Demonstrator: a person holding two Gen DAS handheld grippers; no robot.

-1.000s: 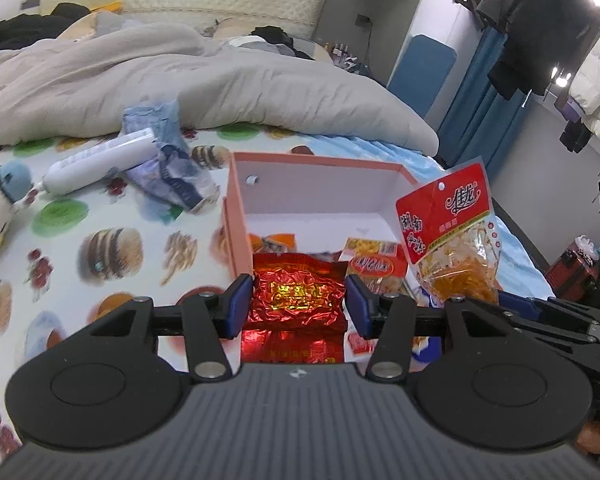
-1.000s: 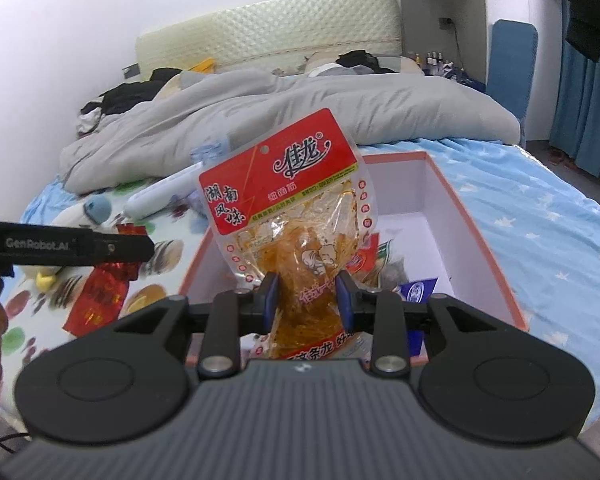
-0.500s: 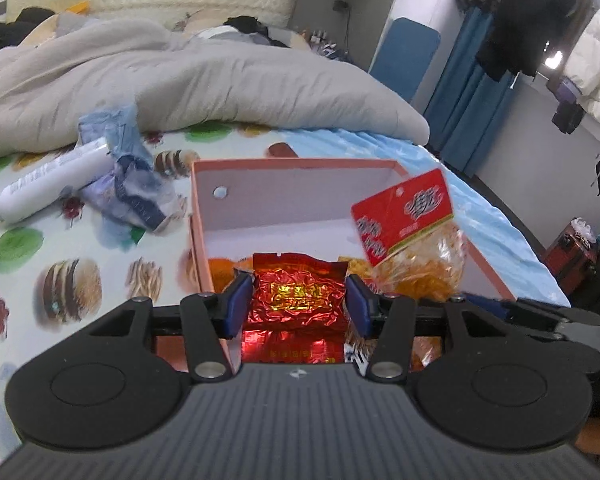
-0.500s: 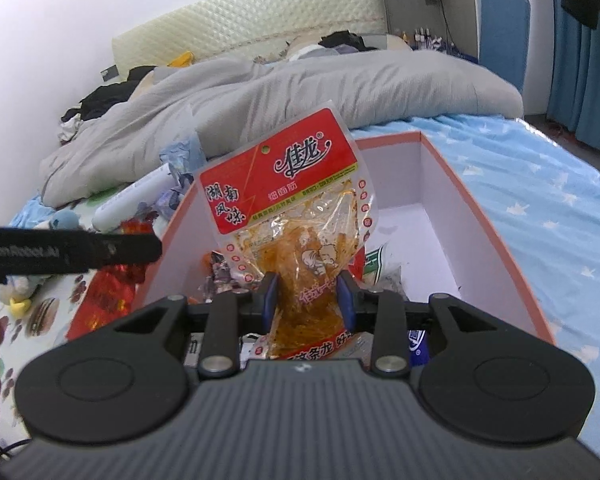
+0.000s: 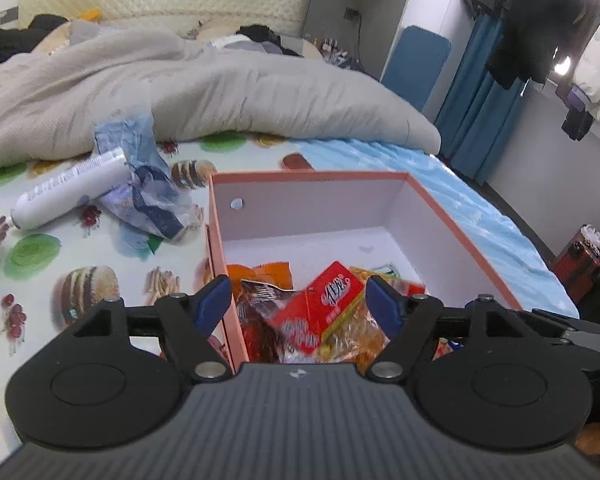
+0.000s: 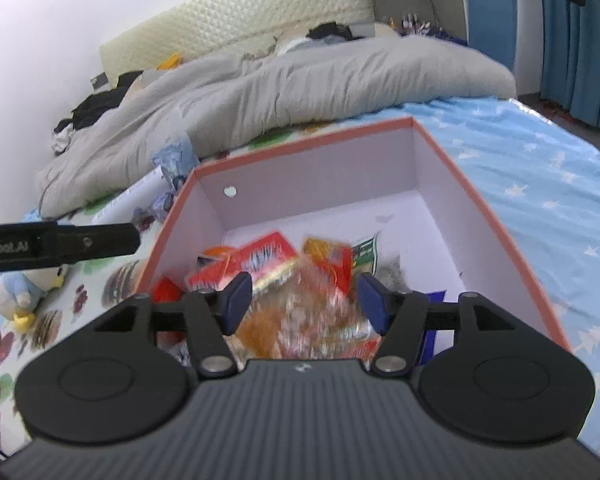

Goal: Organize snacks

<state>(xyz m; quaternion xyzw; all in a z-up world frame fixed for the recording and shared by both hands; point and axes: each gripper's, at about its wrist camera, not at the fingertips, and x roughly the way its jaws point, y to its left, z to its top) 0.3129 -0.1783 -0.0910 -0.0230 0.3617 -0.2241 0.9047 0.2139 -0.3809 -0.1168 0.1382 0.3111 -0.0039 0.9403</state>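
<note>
Both grippers, left [image 5: 298,304] and right [image 6: 305,300], are hanging spread and empty; the snacks [image 6: 296,280] are lying in the box [image 6: 480,208] beneath the jaws. Next, likely fetching another snack.

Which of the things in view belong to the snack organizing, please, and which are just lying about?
Job: pink box; red-labelled snack bag; orange packet.
Lying about: white tube; crumpled blue wrapper; grey duvet; plush toy.
</note>
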